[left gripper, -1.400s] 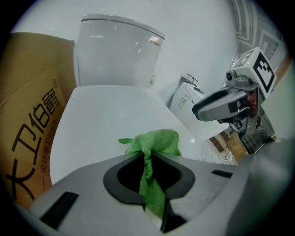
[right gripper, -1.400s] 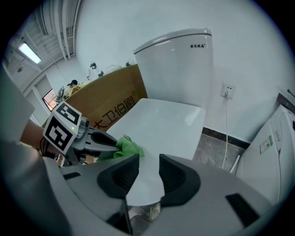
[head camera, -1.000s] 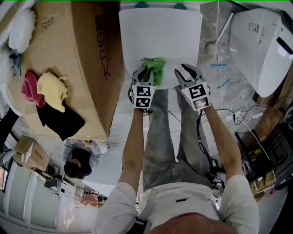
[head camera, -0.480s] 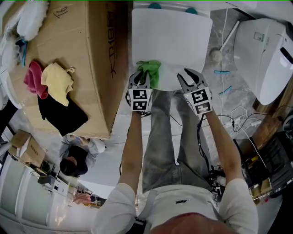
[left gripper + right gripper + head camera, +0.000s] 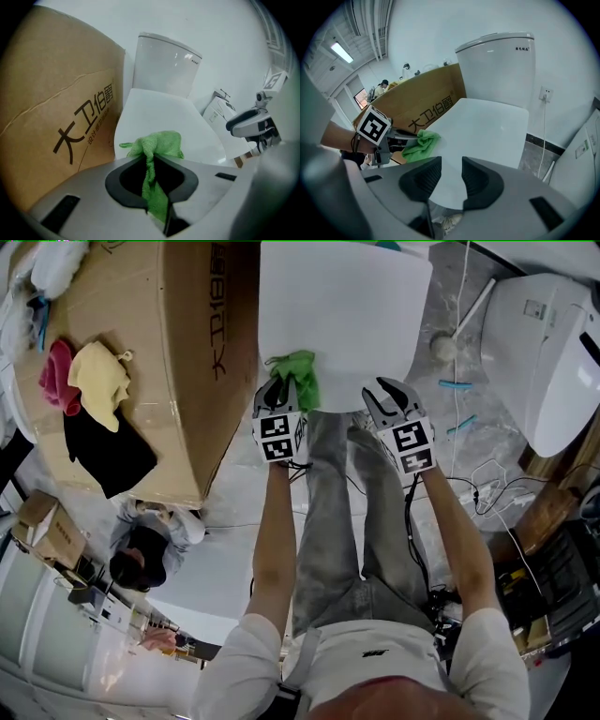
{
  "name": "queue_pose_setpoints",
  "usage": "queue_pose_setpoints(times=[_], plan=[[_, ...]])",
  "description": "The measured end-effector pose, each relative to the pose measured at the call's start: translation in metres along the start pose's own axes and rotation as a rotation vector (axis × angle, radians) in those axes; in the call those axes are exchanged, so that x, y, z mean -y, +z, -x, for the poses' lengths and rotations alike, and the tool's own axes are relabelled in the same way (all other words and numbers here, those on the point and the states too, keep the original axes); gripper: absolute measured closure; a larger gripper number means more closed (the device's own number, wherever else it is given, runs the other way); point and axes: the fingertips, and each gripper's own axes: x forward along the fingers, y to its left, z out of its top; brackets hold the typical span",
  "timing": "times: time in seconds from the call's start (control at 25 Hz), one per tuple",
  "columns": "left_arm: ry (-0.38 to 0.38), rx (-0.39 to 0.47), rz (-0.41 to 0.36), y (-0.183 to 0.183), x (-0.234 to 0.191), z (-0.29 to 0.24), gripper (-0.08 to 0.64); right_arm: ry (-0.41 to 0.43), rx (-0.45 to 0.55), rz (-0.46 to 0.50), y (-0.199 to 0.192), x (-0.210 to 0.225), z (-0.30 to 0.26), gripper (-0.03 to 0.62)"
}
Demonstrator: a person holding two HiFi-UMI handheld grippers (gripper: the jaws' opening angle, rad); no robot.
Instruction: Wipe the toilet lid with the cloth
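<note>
The white toilet lid (image 5: 347,315) lies shut in front of me, with the tank (image 5: 165,61) behind it. A green cloth (image 5: 296,376) rests on the lid's near left corner. My left gripper (image 5: 284,390) is shut on the green cloth (image 5: 158,144), whose tail hangs down between the jaws. My right gripper (image 5: 386,397) hovers at the lid's near right edge, jaws a little apart with nothing between them. In the right gripper view the lid (image 5: 487,126) shows through that gap, and the cloth (image 5: 421,144) and left gripper lie to the left.
A large cardboard box (image 5: 178,362) stands tight against the toilet's left side, with pink, yellow and black cloths (image 5: 89,390) on top. A second white toilet (image 5: 548,343) is at the right. A brush (image 5: 442,343), blue clips and cables lie on the floor between. A person (image 5: 141,563) sits lower left.
The left gripper has dragged the green cloth leftwards along the lid's near edge to its left corner. The right gripper has stayed by the near right edge.
</note>
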Motion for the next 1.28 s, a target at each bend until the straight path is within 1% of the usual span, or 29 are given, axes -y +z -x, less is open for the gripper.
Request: queue_pose_setpoints(times=[0.08, 0.2, 0.44, 0.6, 0.72, 0.92, 1.0, 1.08, 1.16, 1.28], plan=[[0.01, 0.002, 0.009, -0.003, 0.006, 0.001, 0.495, -0.004, 0.002, -0.005, -0.009, 0.003, 0.007, 0.446], [0.008, -0.005, 0.004, -0.01, 0.019, 0.003, 0.495, -0.007, 0.004, -0.012, -0.019, 0.005, 0.018, 0.447], [-0.015, -0.015, -0.007, -0.025, 0.051, 0.005, 0.495, -0.028, 0.028, -0.039, -0.03, 0.013, 0.036, 0.448], [-0.032, -0.023, -0.011, -0.033, 0.071, 0.006, 0.495, -0.03, 0.029, -0.027, -0.042, 0.015, 0.048, 0.448], [-0.052, -0.028, -0.02, -0.037, 0.084, 0.005, 0.495, -0.043, 0.029, -0.048, -0.049, 0.016, 0.056, 0.448], [-0.126, -0.046, -0.05, -0.042, 0.111, 0.003, 0.495, -0.056, 0.037, -0.053, -0.053, 0.014, 0.066, 0.448], [-0.175, -0.065, -0.065, -0.045, 0.125, 0.002, 0.495, -0.059, 0.044, -0.05, -0.051, 0.013, 0.07, 0.448], [-0.24, -0.089, -0.081, -0.047, 0.142, 0.005, 0.495, -0.059, 0.06, -0.047, -0.046, 0.013, 0.076, 0.448], [-0.285, -0.101, -0.109, -0.046, 0.16, 0.014, 0.495, -0.055, 0.079, -0.04, -0.037, 0.011, 0.085, 0.448], [-0.306, -0.07, -0.146, -0.029, 0.175, 0.038, 0.495, -0.052, 0.09, -0.024, -0.019, 0.006, 0.103, 0.448]])
